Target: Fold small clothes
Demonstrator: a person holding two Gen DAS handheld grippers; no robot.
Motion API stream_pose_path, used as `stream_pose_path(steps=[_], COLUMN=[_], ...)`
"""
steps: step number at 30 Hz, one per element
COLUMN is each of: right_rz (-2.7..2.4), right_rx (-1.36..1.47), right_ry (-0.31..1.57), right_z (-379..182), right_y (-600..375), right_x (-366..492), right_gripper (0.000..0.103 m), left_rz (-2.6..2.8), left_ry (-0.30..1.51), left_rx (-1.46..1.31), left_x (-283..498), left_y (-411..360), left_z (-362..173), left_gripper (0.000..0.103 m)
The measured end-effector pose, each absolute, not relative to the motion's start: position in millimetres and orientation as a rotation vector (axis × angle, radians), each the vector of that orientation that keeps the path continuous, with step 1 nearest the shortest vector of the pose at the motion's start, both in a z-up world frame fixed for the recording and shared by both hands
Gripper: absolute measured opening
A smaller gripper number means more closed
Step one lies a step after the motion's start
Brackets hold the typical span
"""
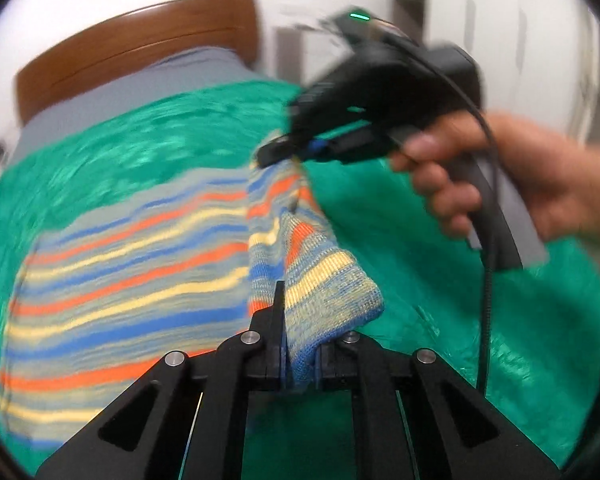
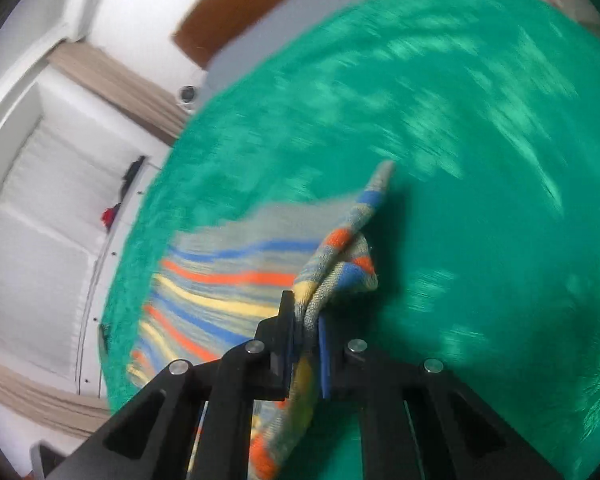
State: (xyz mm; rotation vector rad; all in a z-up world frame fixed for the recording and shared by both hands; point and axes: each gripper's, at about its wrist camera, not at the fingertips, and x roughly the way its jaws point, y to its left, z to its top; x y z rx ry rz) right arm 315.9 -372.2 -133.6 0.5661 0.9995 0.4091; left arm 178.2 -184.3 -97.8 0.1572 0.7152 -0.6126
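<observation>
A striped knit garment [image 1: 132,264] in grey, blue, orange and yellow lies on a green blanket [image 1: 440,272]. My left gripper [image 1: 298,344] is shut on a lifted fold of its right edge. In the left wrist view my right gripper [image 1: 278,152], held by a hand, is shut on the same edge farther away. In the right wrist view the right gripper [image 2: 308,328] is shut on a bunched fold of the garment [image 2: 228,276], which trails left over the blanket [image 2: 460,200]. Both views are blurred.
The blanket covers a bed with a grey sheet [image 1: 140,88] and a wooden headboard [image 1: 140,44]. White walls and cupboards [image 2: 52,184] stand beyond the bed's edge. A black cable [image 1: 486,300] hangs from the right gripper.
</observation>
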Motion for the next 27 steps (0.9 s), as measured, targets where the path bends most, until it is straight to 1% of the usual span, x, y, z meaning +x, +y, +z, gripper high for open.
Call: stream_pose_path(steps=[4, 8, 12, 17, 18, 19, 20, 21, 22, 23, 24, 25, 27], right_rz=[0.506, 0.595, 0.614, 0.613, 0.61, 0.612, 0.614, 0.625, 0.634, 0.641, 0.648, 0.644, 0.621], right_rx=[0.501, 0.416, 0.349, 0.355, 0.352, 0.35, 0.359, 0.379, 0.386, 0.385, 0.373, 0.347, 0.249], right_ry=[0.963, 0.964, 1.011, 1.05, 1.046, 1.043, 1.043, 1.044, 1.036, 1.019, 0.994, 0.975, 0.941], right_z=[-90, -73, -93, -130, -135, -137, -138, -136, -133, -126, -117, -109, -93], right_y=[-312, -233, -155, -96, -88, -83, -85, -88, -91, -98, -106, -114, -128], right_x=[327, 351, 374, 384, 384, 382, 378, 374, 371, 365, 358, 350, 330], right_gripper=[0.01, 0.01, 0.01, 0.011, 0.013, 0.019, 0.031, 0.038, 0.046, 0.046, 0.046, 0.046, 0.046], left_rz=[-0.512, -0.399, -0.298, -0.226, -0.223, -0.22, -0.219, -0.228, -0.237, -0.233, -0.222, -0.22, -0.209], left_ry=[0.709, 0.762, 0.828, 0.871, 0.883, 0.894, 0.9, 0.898, 0.892, 0.879, 0.853, 0.834, 0.824], left_rx=[-0.009, -0.14, -0.208, -0.218, -0.211, -0.21, -0.22, -0.232, -0.24, -0.241, -0.243, -0.249, -0.255], left_x=[183, 197, 208, 213, 213, 211, 210, 207, 206, 203, 202, 202, 206], left_y=[-109, -38, 20, 42, 44, 45, 48, 50, 53, 56, 59, 60, 62], left_z=[-78, -85, -112, -134, -133, -133, -133, -129, -127, -124, -119, -116, -116], left_gripper=[0.007, 0.007, 0.007, 0.007, 0.015, 0.022, 0.027, 0.036, 0.049, 0.059, 0.073, 0.078, 0.078])
